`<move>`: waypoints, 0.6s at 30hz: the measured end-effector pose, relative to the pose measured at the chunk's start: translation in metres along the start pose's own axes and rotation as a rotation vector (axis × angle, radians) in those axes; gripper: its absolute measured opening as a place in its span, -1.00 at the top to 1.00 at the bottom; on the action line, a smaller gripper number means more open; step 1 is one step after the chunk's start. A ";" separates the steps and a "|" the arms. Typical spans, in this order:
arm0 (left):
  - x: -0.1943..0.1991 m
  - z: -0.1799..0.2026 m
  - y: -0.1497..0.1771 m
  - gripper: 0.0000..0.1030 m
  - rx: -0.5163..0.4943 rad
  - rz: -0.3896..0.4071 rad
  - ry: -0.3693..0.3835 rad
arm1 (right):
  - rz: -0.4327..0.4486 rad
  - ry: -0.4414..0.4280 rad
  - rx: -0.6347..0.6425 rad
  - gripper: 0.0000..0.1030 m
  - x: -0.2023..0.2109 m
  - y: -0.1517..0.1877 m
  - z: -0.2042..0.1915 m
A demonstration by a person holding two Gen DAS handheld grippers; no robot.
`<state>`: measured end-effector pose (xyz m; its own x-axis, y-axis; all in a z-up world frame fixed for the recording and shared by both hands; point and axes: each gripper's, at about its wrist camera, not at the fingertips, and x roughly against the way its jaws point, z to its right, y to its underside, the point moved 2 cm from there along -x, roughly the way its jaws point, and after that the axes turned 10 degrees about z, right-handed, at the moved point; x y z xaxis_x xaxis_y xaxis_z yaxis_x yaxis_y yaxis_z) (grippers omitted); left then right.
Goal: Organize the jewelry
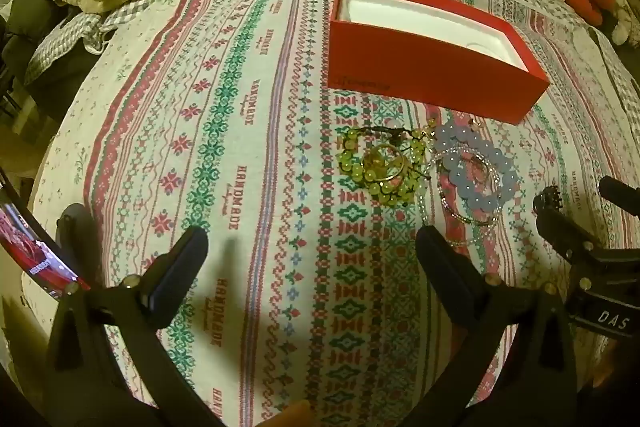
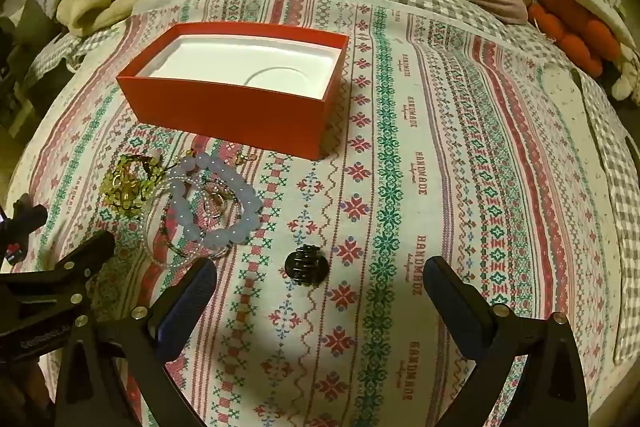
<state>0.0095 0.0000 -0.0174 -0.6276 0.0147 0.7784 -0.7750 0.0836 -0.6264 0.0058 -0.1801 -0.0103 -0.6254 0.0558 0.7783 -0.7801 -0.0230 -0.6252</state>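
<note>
- Left gripper [image 1: 312,247] and right gripper [image 2: 320,277] both gape wide, holding nothing.
- Green bead bracelet [image 1: 380,167] and lilac bead bracelet [image 2: 216,203] lie tangled with thin strands, pieces hard to separate, near the red box [image 2: 240,107].
- Small dark clip [image 2: 306,264] sits between the right fingers on the patterned cloth [image 2: 440,187].

An open red box [image 2: 236,107] with a white moulded lining lies flat on the patterned bedspread, nothing inside it. Just in front of it the jewelry is heaped together: a yellow-green bead bracelet [image 1: 380,163] with a gold ring [image 1: 387,163] lying on it, touching a pale blue bead bracelet [image 2: 218,203] that overlaps thin strands of tiny clear beads [image 2: 160,227]. A small dark piece [image 2: 306,263], possibly a hair claw, sits apart from the heap on the bedspread.
</note>
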 end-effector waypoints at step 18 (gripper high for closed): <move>0.002 -0.004 -0.007 -1.00 0.001 0.002 0.000 | -0.013 -0.013 -0.015 -1.00 -0.004 0.001 0.001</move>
<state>0.0139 0.0034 -0.0110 -0.6293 0.0151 0.7770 -0.7737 0.0825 -0.6282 0.0071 -0.1815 -0.0136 -0.6155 0.0433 0.7870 -0.7879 -0.0070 -0.6158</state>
